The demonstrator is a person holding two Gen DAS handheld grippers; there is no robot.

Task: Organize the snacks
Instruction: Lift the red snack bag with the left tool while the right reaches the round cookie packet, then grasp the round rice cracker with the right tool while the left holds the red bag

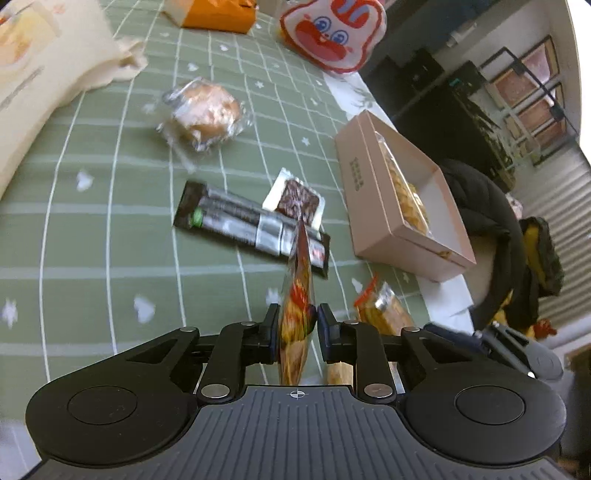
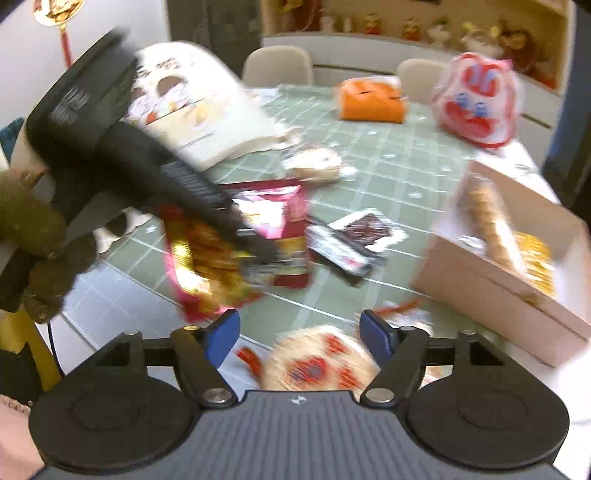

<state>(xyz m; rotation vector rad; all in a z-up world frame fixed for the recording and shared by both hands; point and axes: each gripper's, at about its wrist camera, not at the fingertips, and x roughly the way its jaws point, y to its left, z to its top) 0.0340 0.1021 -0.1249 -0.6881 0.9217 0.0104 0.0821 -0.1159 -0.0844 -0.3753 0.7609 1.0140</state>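
Observation:
My left gripper (image 1: 297,319) is shut on a red and yellow snack bag (image 1: 297,295), held edge-on above the green tablecloth; the bag also shows in the right wrist view (image 2: 273,236) with the left gripper's body (image 2: 110,147) over it. My right gripper (image 2: 299,328) is open and empty above a round red-dotted snack pack (image 2: 317,365). An open pink box (image 1: 391,199) at the right holds cookies; it also shows in the right wrist view (image 2: 498,266). A black snack bar (image 1: 240,221), a brownie pack (image 1: 295,199) and a wrapped bun (image 1: 207,110) lie on the cloth.
A cream tote bag (image 1: 44,74) lies far left. An orange box (image 1: 218,14) and a rabbit-face bag (image 1: 332,33) stand at the far side. A small orange-topped cracker pack (image 1: 384,314) lies near the table's right edge. Chairs (image 2: 277,66) stand beyond the table.

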